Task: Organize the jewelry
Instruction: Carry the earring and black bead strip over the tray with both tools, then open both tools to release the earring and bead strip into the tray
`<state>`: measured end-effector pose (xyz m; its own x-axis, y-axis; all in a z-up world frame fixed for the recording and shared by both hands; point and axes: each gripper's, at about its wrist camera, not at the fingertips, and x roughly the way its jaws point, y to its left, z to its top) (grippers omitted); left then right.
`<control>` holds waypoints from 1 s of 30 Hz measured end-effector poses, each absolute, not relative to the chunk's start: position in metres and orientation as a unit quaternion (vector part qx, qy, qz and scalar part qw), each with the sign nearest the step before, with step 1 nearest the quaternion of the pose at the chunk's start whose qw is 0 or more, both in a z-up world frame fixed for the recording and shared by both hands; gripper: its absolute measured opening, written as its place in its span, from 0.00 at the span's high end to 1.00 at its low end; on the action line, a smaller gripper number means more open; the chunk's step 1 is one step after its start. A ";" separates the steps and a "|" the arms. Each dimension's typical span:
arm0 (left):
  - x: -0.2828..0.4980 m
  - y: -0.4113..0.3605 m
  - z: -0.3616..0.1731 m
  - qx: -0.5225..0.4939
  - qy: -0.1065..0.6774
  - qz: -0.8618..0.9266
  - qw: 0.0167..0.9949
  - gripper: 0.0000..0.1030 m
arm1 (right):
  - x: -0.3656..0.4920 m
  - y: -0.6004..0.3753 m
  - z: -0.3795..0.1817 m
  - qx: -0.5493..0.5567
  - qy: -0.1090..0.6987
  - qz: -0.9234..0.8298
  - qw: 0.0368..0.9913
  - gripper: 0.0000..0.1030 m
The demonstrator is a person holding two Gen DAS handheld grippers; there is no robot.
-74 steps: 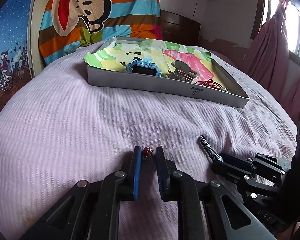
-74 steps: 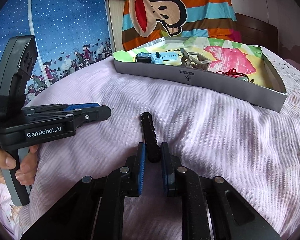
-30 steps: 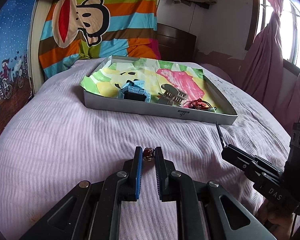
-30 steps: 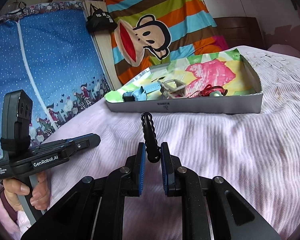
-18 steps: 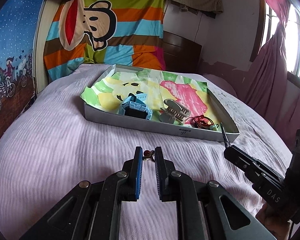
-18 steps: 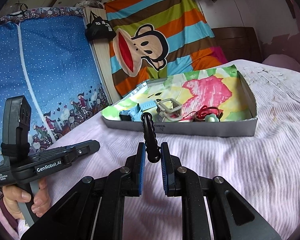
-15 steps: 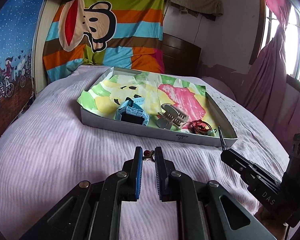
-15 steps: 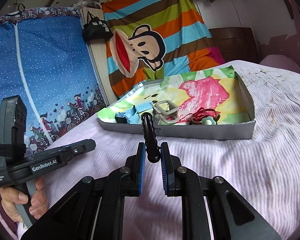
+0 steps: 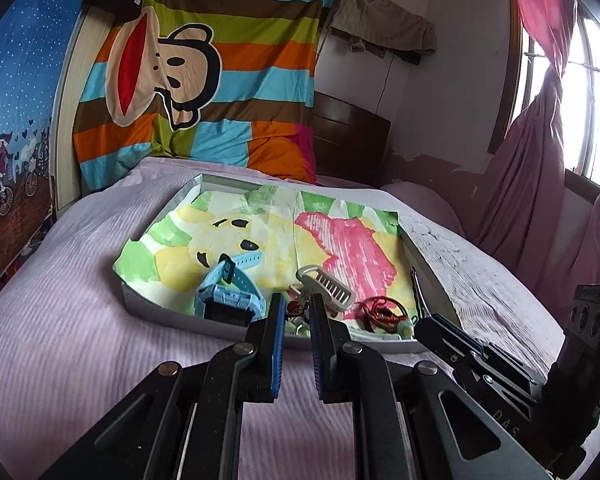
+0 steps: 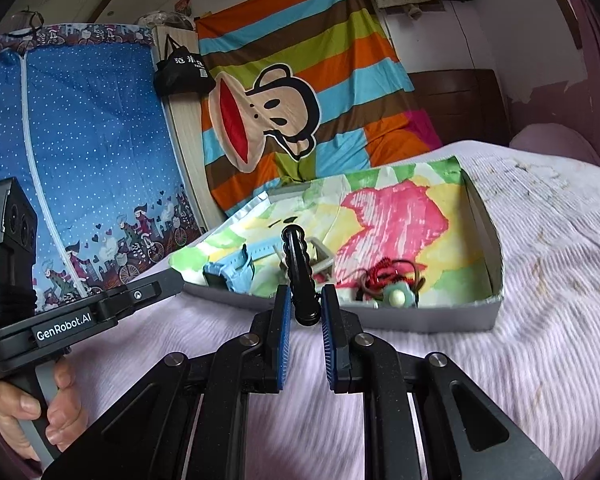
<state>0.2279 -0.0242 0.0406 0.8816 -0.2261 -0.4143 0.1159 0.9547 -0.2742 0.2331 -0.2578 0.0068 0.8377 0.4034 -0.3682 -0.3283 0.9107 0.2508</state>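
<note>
Left gripper (image 9: 296, 312): you pinch a tiny red and gold ring (image 9: 293, 309) tight at the tips, so it cannot drop on the way.
Right gripper (image 10: 305, 307): your jaws are clamped on a black bumpy hair clip (image 10: 299, 270); it sticks up and forward, easy to set down.
Box: the flat grey cardboard box with bright paper inside (image 9: 152, 305) sits on the pink bed cover (image 9: 60, 328), just ahead of both grippers.
Edge: lift over the low front wall.
Room: the near part holds a blue plastic watch (image 9: 230, 294), a grey comb clip (image 9: 326, 286) and a red cord bracelet (image 9: 380, 312); the far part is bare.
</note>
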 end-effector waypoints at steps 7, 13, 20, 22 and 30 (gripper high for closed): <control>0.269 -0.029 0.043 -0.124 0.234 -0.070 0.962 0.89 | 0.260 -0.258 0.016 0.077 0.204 0.187 0.958 0.87; 0.292 -0.044 0.034 -0.110 0.265 -0.058 0.956 0.89 | 0.291 -0.263 0.018 0.069 0.224 0.158 0.959 0.87; 0.300 -0.050 0.020 -0.096 0.292 -0.052 0.950 0.89 | 0.311 -0.271 -0.003 0.085 0.253 0.144 0.953 0.87; 0.301 -0.052 0.018 -0.093 0.298 -0.052 0.949 0.89 | 0.313 -0.270 -0.007 0.086 0.264 0.142 0.950 0.87; 0.306 -0.054 0.011 -0.096 0.315 -0.050 0.943 0.89 | 0.318 -0.261 -0.014 0.064 0.283 0.140 0.947 0.87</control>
